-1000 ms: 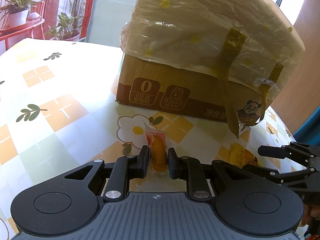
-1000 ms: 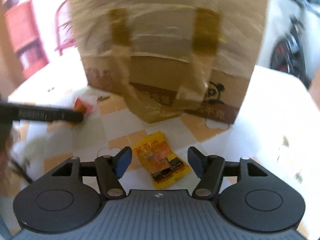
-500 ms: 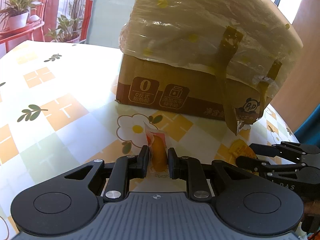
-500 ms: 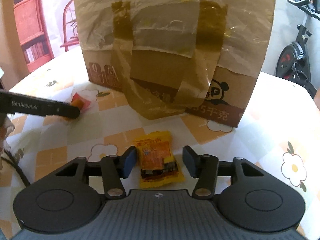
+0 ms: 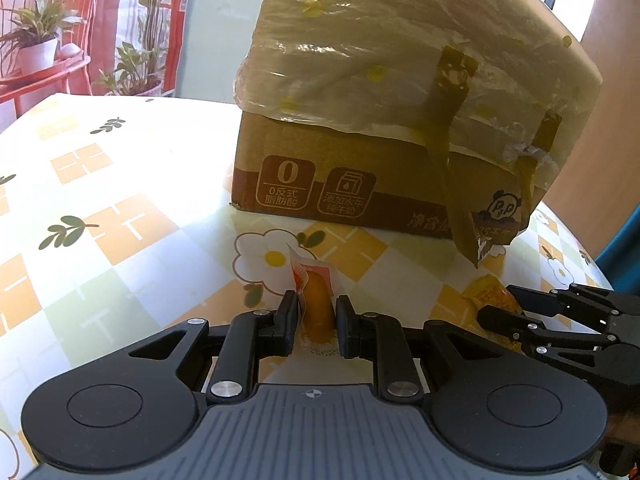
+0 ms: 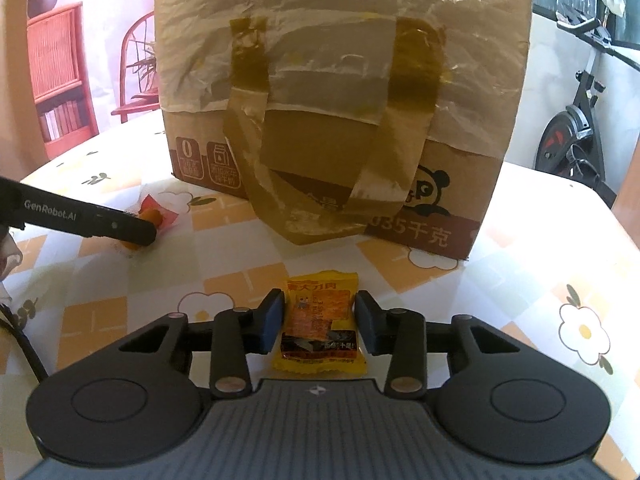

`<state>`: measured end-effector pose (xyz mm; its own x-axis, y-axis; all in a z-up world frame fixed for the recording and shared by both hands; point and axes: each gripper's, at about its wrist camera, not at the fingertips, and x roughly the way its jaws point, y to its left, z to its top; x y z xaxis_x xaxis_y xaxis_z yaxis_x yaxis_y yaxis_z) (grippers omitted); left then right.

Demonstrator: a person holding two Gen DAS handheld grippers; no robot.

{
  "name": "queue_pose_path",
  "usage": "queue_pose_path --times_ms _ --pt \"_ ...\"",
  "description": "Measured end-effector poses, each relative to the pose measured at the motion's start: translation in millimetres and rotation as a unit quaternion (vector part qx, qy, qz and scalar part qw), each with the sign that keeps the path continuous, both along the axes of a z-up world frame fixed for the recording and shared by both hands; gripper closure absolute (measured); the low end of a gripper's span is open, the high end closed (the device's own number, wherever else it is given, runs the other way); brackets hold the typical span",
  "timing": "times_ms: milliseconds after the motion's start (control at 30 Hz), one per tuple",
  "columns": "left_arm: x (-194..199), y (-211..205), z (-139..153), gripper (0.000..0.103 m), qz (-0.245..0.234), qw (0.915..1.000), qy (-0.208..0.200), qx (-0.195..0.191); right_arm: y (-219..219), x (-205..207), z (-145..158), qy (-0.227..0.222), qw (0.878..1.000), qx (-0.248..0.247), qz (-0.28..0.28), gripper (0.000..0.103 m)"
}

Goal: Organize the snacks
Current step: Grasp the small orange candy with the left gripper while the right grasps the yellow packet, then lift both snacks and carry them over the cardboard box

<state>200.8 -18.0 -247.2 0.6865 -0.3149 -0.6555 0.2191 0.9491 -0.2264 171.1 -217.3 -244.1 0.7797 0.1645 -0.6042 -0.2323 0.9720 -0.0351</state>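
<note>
Left wrist view: a table (image 5: pixel 120 168) covered in a cloth with orange squares and white flowers fills the near and middle ground. On its far side stands a large cardboard box (image 5: pixel 360 184), its upper part wrapped in clear plastic film (image 5: pixel 400 60) held by strips of brown tape (image 5: pixel 444 152). A panda mark is printed on the box's lower right corner.

Beyond the table on the far left are a red chair (image 5: pixel 44 4) and potted plants (image 5: pixel 36 40). In the right wrist view an exercise bike (image 6: pixel 576 128) stands far right and a red cabinet (image 6: pixel 60 80) far left.

Left gripper (image 5: pixel 318 320): jaws fully closed on an orange snack in a red-and-white wrapper (image 5: pixel 314 300), which stands upright between the pads, near the box's front left corner. Whether its lower end touches the cloth cannot be told.

Right gripper (image 6: pixel 320 322): jaws have just been closing around a yellow snack packet (image 6: pixel 320 324) lying flat on the table, near the box's front face. The packet sits between the blue pads; a narrow gap appears to remain on each side, so no grip is confirmed.

The two snacks lie well apart, the yellow packet to the right of the orange one.
</note>
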Motion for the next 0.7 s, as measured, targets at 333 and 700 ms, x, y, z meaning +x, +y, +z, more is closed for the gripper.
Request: queue_pose_path --times_ms 333,700 --pt "-0.2 -2.0 6.6 0.082 0.004 1.0000 0.004 0.007 -6.5 -4.9 2.0 -0.007 1.000 0.019 0.004 0.068" --pt "-17.6 7.7 72.5 0.082 -0.013 0.9971 -0.074 0.010 -17.5 -17.8 34.7 -0.047 0.998 0.052 0.005 0.069"
